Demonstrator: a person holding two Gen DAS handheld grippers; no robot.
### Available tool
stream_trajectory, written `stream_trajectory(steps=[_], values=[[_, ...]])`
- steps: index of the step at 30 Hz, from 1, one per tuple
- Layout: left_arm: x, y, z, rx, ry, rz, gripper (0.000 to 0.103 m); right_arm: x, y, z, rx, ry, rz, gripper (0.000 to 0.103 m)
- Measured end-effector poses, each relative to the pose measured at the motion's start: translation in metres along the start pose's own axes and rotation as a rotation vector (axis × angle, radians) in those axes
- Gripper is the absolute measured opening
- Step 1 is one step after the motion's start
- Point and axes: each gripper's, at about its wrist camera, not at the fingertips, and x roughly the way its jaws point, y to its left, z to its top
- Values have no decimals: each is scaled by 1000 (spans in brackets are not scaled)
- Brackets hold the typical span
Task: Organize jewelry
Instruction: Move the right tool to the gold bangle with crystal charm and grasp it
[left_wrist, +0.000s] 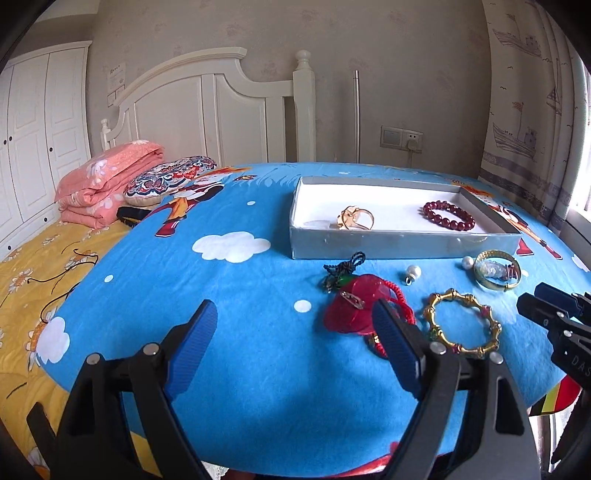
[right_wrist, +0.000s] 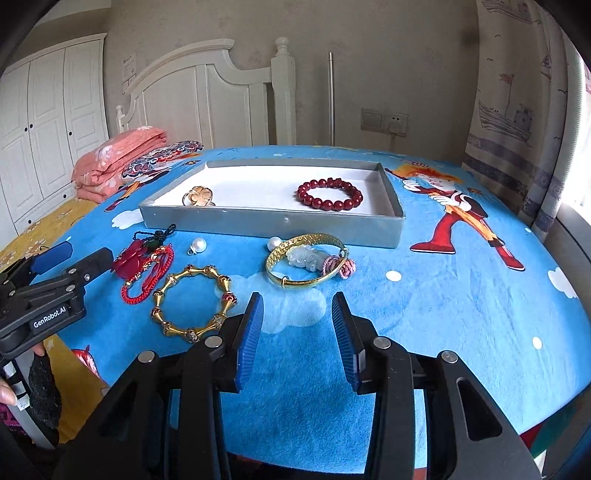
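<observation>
A grey tray (left_wrist: 402, 242) (right_wrist: 273, 225) on the blue table holds a gold ring (left_wrist: 356, 218) (right_wrist: 198, 196) and a dark red bead bracelet (left_wrist: 448, 215) (right_wrist: 330, 194). In front of it lie a red pendant with cord (left_wrist: 356, 306) (right_wrist: 138, 258), a gold bamboo bangle (left_wrist: 463, 321) (right_wrist: 192, 301), a gold bangle with a jade charm (left_wrist: 496, 271) (right_wrist: 306, 262), and two pearls (left_wrist: 413, 273) (right_wrist: 274, 242). My left gripper (left_wrist: 295, 339) is open and empty, its right finger beside the red pendant. My right gripper (right_wrist: 297, 332) is open and empty, just short of the jade bangle.
The blue cartoon cloth (left_wrist: 229, 288) covers a round table. A bed with a yellow quilt (left_wrist: 33, 273), pink folded blanket (left_wrist: 107, 181) and patterned pillow (left_wrist: 170, 179) lies left. A curtain (left_wrist: 532, 103) hangs right.
</observation>
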Motion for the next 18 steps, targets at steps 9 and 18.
stream_trajectory(steps=[9,18], values=[[6,-5,-5,4,21,-17,85,9,-1,13,-44,-2,-19,67],[9,-1,-2,-11,22,-11,87,48,-8,46,-41,113,-4,72]])
